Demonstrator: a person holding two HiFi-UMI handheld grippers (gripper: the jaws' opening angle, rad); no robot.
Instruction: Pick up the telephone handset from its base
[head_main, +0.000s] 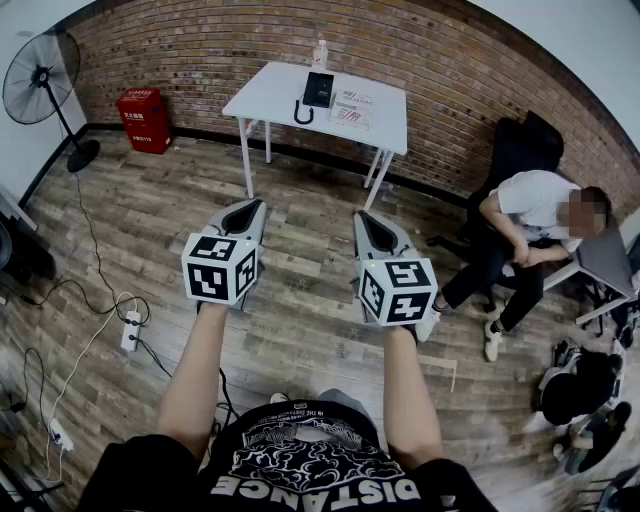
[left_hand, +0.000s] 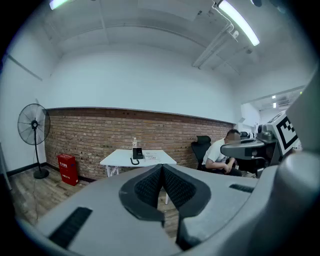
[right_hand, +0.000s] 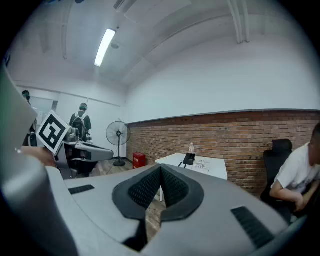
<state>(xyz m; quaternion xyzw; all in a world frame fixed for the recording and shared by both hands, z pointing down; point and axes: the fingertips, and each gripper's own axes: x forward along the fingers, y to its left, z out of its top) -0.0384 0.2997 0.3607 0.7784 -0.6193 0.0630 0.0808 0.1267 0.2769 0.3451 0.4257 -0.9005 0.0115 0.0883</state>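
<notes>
A black telephone (head_main: 318, 90) with its handset on the base and a curled cord stands on a white table (head_main: 270, 95) against the brick wall, far ahead of me. It also shows small in the left gripper view as the telephone (left_hand: 136, 154) and in the right gripper view as the telephone (right_hand: 189, 159). My left gripper (head_main: 248, 208) and right gripper (head_main: 366, 219) are held side by side over the wooden floor, well short of the table. Both are shut with nothing between the pads.
A water bottle (head_main: 320, 53) and papers (head_main: 350, 108) share the table. A red box (head_main: 144, 120) and a standing fan (head_main: 42, 82) are at the left wall. A seated person (head_main: 525, 240) on a black chair is at the right. Cables and a power strip (head_main: 131, 330) lie on the floor at left.
</notes>
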